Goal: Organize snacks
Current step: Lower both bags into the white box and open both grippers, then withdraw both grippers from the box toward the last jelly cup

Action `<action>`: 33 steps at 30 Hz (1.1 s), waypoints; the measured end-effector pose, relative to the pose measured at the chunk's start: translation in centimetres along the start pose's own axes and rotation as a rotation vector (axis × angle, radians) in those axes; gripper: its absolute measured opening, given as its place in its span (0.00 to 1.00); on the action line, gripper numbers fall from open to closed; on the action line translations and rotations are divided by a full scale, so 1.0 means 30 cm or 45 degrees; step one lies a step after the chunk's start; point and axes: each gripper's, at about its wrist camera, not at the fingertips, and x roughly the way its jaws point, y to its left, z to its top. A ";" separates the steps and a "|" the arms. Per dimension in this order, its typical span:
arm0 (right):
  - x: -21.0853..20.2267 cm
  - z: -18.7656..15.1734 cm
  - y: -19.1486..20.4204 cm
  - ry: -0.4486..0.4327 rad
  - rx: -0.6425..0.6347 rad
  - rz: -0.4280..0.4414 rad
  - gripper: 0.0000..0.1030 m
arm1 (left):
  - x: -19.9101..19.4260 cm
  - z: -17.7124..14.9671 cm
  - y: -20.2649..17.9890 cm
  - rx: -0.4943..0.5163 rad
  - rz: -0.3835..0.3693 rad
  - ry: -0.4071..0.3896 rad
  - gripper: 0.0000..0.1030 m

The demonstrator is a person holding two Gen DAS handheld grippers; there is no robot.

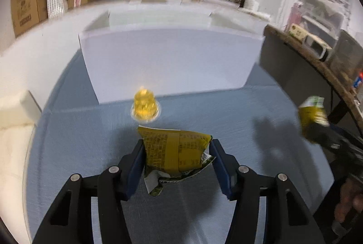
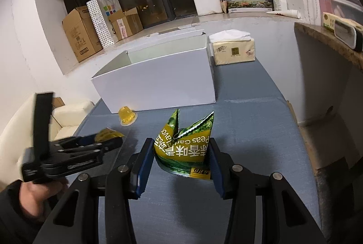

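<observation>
Left wrist view: the left gripper [image 1: 177, 151] pinches one yellow foil snack packet with black print [image 1: 173, 148] between its two blue pads, above the blue cloth-covered surface [image 1: 90, 141]. Just beyond the gripper's tips sits one small clear cup of yellow jelly [image 1: 145, 106]. Farther ahead stands one open white cardboard box [image 1: 168, 57]. Off to the right, the right gripper [image 1: 317, 130] carries a second packet, one green-and-yellow foil pea snack packet [image 1: 312, 111].

Right wrist view: the right gripper [image 2: 180, 153] clamps the green-and-yellow pea packet [image 2: 183, 141] between its two blue pads, crumpled top pointing up. To its left, the left gripper [image 2: 109, 141] holds the yellow packet [image 2: 106, 134], only an edge showing. The single jelly cup [image 2: 127, 116] lies ahead and left, against the white box [image 2: 156, 82]. One cream pack of paper tissues [image 2: 233, 50] rests beyond the box, on its right.

Counted: two snack packets, one jelly cup, one box, one tissue pack.
</observation>
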 end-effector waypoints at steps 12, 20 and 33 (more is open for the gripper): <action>0.116 0.312 0.090 -0.088 -0.105 0.029 0.49 | -0.175 0.214 0.052 -0.006 -0.030 -0.170 0.59; 0.270 0.563 0.142 -0.079 -0.165 0.006 0.49 | -0.043 0.513 0.131 0.020 0.021 -0.205 0.59; 0.451 0.595 0.039 0.022 -0.043 -0.114 0.93 | 0.141 0.554 0.232 -0.011 0.119 -0.170 1.00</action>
